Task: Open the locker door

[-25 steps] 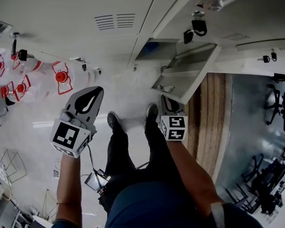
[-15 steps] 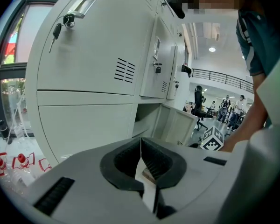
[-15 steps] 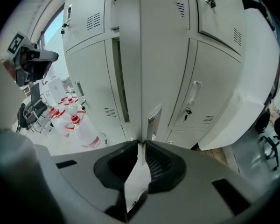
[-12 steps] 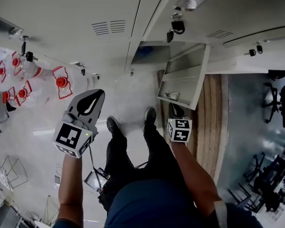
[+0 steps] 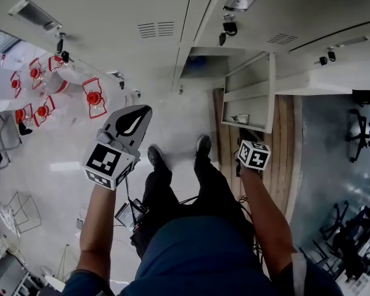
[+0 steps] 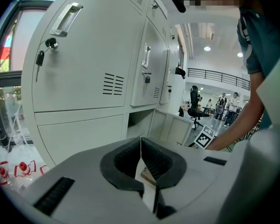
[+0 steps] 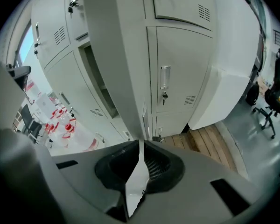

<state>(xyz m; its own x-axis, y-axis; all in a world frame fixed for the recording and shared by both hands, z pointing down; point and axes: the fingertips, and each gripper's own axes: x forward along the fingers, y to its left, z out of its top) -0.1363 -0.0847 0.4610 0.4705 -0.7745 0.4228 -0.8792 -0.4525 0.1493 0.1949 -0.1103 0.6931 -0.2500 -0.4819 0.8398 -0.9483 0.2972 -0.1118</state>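
The low locker door (image 5: 250, 100) stands swung out from its open compartment (image 5: 200, 66). My right gripper (image 5: 244, 134) is at the door's free edge, its marker cube just below. In the right gripper view the thin white door edge (image 7: 114, 55) runs down between my right gripper's (image 7: 141, 146) jaws; they have just been closing and now pinch it. My left gripper (image 5: 143, 111) hangs over the floor to the left, away from the lockers. Its tips meet with nothing between them in the left gripper view (image 6: 141, 140), where the open door (image 6: 170, 127) shows beyond.
Bottles with red caps (image 5: 92, 97) lie on the floor at the left. A wooden platform (image 5: 283, 159) runs under the lockers at the right, with office chairs (image 5: 364, 128) beyond. Keys (image 5: 225, 29) hang in the upper locks. The person's feet (image 5: 154, 156) stand before the open compartment.
The door has swung further out, toward the right of the picture, and my right gripper has gone right with its edge. My left gripper has risen a little.
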